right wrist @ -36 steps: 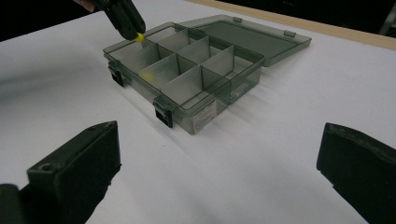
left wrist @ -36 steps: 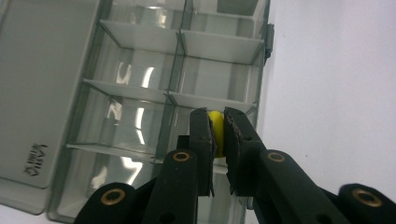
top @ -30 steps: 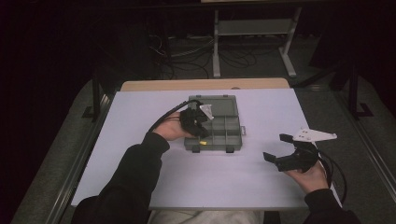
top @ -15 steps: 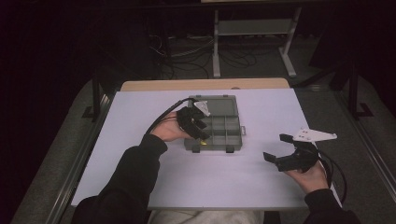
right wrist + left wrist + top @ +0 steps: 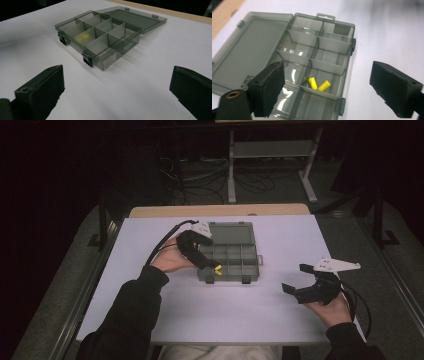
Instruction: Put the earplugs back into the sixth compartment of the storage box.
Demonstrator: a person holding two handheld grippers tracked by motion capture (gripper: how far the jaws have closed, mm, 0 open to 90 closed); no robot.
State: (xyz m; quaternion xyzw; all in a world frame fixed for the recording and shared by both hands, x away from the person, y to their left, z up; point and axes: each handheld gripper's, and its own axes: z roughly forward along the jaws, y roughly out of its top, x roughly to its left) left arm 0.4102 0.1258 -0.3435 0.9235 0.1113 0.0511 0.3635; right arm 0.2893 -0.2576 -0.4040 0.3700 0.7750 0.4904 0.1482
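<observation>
Smoky grey box (image 5: 231, 252) at frame centre on the white table (image 5: 280, 320), lid (image 5: 249, 50) flung open and flat, long axis running away from the near edge. Left tongs (image 5: 325, 93) hovering over it, jaws wide, empty. Right tongs (image 5: 304, 281) lower right, gaping, empty too. Left gripper view alone picking out separate yellow plugs (image 5: 317, 83) in one compartment; elsewhere a blur.

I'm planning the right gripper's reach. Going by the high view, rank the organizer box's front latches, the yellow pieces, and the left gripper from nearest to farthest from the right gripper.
1. Front latches, on the organizer box's near edge, facing the right gripper.
2. Yellow pieces, in a front-left compartment.
3. Left gripper, just beyond them over the box's left side; nearly level with the pieces.
</observation>
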